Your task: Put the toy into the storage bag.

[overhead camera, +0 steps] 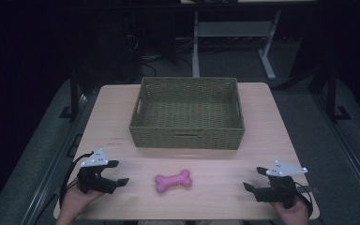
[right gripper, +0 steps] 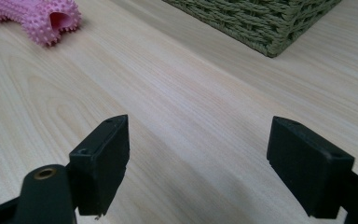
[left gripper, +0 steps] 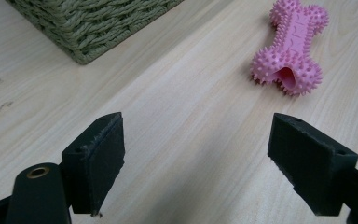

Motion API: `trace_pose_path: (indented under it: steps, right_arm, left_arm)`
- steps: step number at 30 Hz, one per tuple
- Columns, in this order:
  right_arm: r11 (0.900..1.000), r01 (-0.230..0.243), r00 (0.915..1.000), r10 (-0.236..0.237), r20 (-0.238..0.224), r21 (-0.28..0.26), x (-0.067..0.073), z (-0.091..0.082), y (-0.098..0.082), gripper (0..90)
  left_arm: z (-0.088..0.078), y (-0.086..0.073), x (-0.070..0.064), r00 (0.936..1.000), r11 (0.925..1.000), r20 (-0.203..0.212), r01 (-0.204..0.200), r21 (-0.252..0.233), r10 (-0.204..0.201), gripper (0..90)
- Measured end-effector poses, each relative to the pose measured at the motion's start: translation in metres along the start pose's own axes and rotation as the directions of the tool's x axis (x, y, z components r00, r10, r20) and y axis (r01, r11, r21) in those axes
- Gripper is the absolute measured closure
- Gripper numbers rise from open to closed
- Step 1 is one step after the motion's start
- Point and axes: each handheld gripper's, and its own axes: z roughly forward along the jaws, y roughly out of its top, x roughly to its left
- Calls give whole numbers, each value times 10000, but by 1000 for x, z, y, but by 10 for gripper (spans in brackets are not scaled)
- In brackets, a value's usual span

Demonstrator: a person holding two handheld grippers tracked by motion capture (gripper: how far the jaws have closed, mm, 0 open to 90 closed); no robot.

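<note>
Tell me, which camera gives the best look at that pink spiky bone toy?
The left gripper view: the pink bone toy appears close and almost whole, spikes and hollow end clear. The high view shows it whole but small, on the table in front of the basket. The right gripper view catches just one end at the edge.

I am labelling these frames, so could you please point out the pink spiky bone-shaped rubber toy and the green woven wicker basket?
Pink spiky bone-shaped rubber toy (overhead camera: 173,181): high view, on its narrow middle.
Green woven wicker basket (overhead camera: 186,138): high view, on its near outer wall.
</note>
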Motion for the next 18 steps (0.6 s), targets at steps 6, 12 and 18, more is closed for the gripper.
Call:
trace_pose_path:
  steps: [6, 12, 18]
  right_arm:
    - [10000, 51, 10000, -51, -21, -27, 1, 1, 0, 206]
    - [10000, 72, 10000, -72, -3, 41, 3, 1, 1, 206]
    - [10000, 30, 10000, -29, 94, -40, 4, 0, 0, 206]
  left_arm:
    - [-2, 1, -2, 9999, 9999, -22, -128, 18, 128, 184]
    - [-3, 6, -6, 9994, 9994, 39, -349, 16, 349, 184]
    - [-2, 16, -13, 9968, 9967, 179, -779, 220, 775, 184]
